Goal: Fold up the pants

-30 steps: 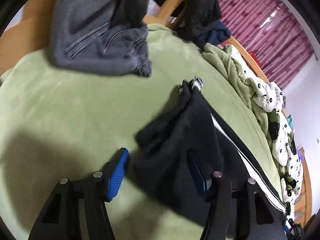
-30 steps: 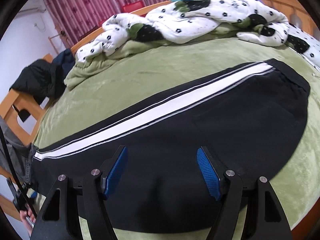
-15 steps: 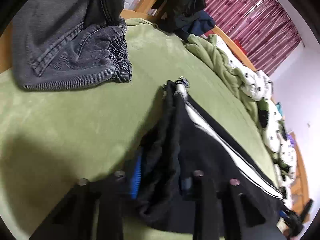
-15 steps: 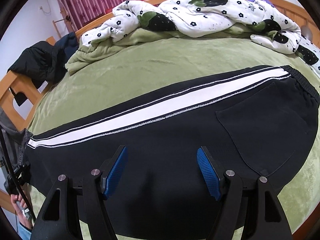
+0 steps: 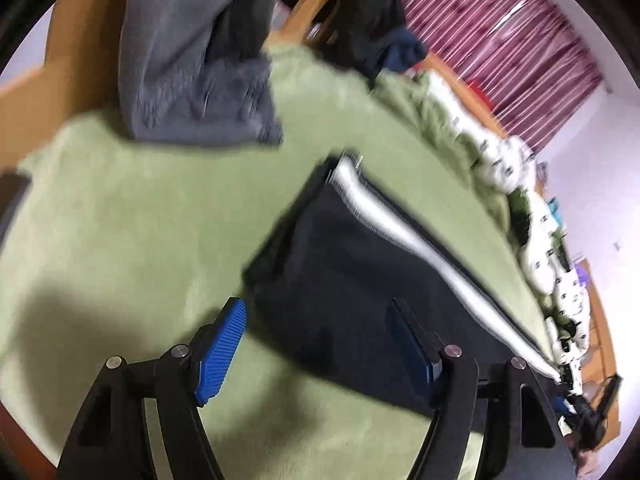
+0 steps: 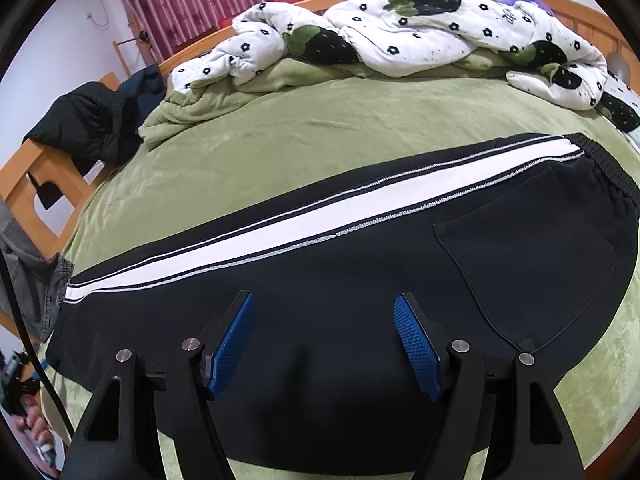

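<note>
Black pants [image 6: 360, 280] with a white side stripe lie flat and lengthwise on the green bed cover [image 6: 340, 120], waistband at the right with a back pocket showing. In the blurred left wrist view the leg end of the pants [image 5: 352, 280] lies flat, its hem toward the upper left. My left gripper [image 5: 320, 320] hovers over that end with jaws opening; the cloth lies under the gap and the blue pads do not press it. Above the middle of the pants, my right gripper [image 6: 324, 320] stands open and grips nothing.
Grey jeans [image 5: 192, 72] lie at the bed's corner beyond the pant hem. A rumpled white flowered quilt [image 6: 400, 36] and a green blanket [image 6: 208, 100] fill the far side. A dark jacket [image 6: 92, 120] hangs on the wooden bed frame [image 6: 32, 184]. A hand [image 6: 32, 428] shows at lower left.
The left gripper had closed on the bunched leg end, then let it go and drew back; the hem now lies flat. The right gripper stayed open, its view shifting slightly toward the waistband.
</note>
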Demonstrator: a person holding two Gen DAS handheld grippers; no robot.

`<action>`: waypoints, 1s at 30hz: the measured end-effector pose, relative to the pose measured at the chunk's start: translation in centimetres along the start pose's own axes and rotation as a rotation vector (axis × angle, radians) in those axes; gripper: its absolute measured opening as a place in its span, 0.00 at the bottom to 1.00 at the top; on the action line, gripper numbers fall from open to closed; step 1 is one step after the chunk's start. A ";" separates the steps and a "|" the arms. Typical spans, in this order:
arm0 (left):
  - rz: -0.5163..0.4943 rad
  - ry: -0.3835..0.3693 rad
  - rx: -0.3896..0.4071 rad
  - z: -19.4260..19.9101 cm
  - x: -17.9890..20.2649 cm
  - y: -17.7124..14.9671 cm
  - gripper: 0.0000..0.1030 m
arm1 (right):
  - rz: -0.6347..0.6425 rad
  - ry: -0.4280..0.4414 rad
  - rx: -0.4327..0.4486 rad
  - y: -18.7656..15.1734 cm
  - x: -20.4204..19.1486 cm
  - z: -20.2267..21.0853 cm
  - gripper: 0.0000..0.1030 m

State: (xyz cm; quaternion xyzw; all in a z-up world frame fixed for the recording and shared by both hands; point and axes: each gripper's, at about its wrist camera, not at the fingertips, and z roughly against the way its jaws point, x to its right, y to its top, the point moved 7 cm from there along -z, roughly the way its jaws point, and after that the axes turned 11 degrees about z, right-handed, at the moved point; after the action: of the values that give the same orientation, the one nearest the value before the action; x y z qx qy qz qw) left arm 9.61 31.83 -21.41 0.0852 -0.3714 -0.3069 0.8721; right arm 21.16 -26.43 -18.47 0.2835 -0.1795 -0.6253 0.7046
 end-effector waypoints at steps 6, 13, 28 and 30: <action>0.060 -0.022 0.005 -3.2 0.3 -0.3 0.67 | 0.032 -0.015 0.000 -0.6 0.1 0.6 0.70; 0.215 -0.161 0.008 -2.3 1.1 3.3 0.13 | 0.036 -0.049 0.013 -1.0 1.1 1.7 0.70; -0.238 0.072 0.094 -2.1 7.4 6.1 0.58 | 0.064 -0.076 -0.032 -1.5 2.9 0.1 0.70; -0.258 0.080 0.091 -3.8 8.7 7.3 0.58 | 0.066 -0.084 -0.052 -1.6 3.0 -0.7 0.70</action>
State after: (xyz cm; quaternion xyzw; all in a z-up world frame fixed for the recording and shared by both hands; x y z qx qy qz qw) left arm 20.41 32.08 -16.20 0.1838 -0.3358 -0.3959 0.8347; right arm 20.80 -29.35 -20.28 0.2327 -0.2020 -0.6176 0.7236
